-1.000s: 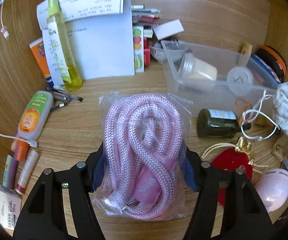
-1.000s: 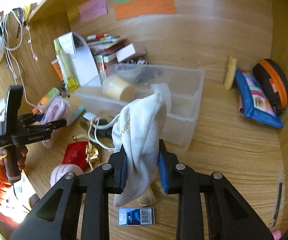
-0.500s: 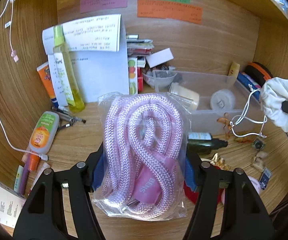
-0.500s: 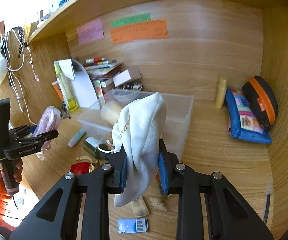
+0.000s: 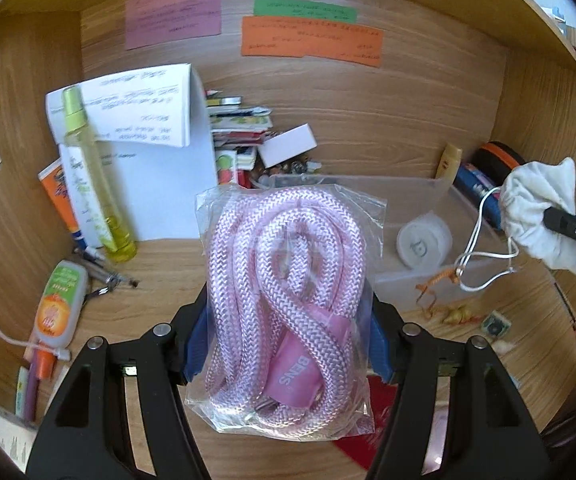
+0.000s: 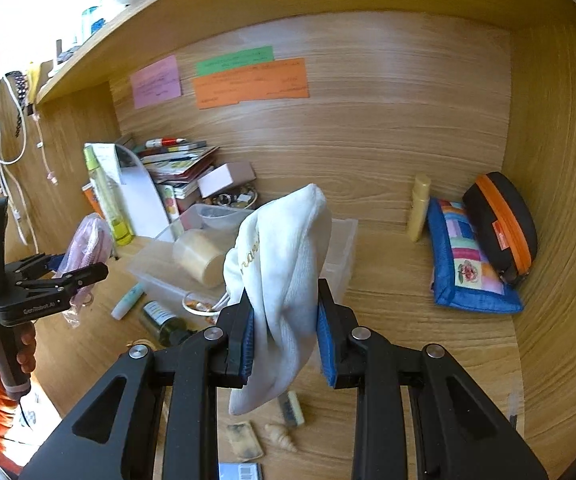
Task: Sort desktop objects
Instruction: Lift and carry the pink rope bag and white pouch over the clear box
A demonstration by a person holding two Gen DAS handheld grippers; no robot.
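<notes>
My left gripper is shut on a clear bag of pink rope and holds it up above the desk; it also shows in the right wrist view. My right gripper is shut on a white drawstring pouch, held in the air; the pouch shows at the right of the left wrist view with its cord hanging. A clear plastic bin with a cream jar sits on the desk below and behind both.
A yellow spray bottle, white papers, an orange-label tube and stacked books crowd the left back. A blue patchwork pouch and black-orange case stand at the right. A dark bottle and small bits lie near the front.
Both grippers have risen and pulled back from the desk with their loads. The bin and clutter now appear lower and farther away.
</notes>
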